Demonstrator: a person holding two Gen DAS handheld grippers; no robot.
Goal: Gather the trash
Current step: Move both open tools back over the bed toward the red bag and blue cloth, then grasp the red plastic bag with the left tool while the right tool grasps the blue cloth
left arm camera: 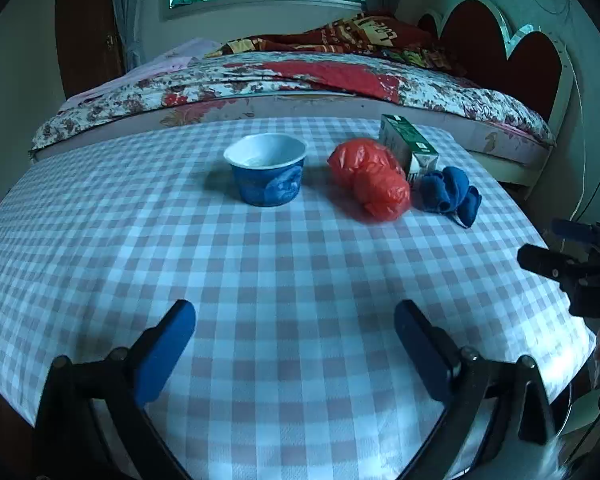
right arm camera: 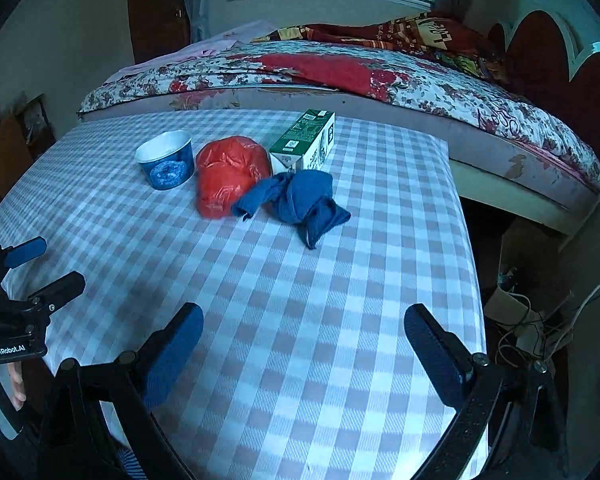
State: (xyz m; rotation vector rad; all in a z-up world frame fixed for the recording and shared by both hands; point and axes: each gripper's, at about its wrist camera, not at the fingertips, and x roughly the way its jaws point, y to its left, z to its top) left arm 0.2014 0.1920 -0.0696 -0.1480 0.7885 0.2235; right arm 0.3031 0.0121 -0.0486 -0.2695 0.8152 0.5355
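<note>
Crinkly glossy plastic bag, matt blue cloth, smooth paper cup, printed cardboard carton, woven checked cloth on bench.

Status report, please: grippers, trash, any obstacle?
Left gripper and right gripper open, empty. Cup, red bag, carton, blue cloth untouched. Nothing blocking.

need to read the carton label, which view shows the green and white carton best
The right wrist view: the green and white carton lies with its top and one end in sight. In the left wrist view the carton is partly hidden behind the red plastic bag.
</note>
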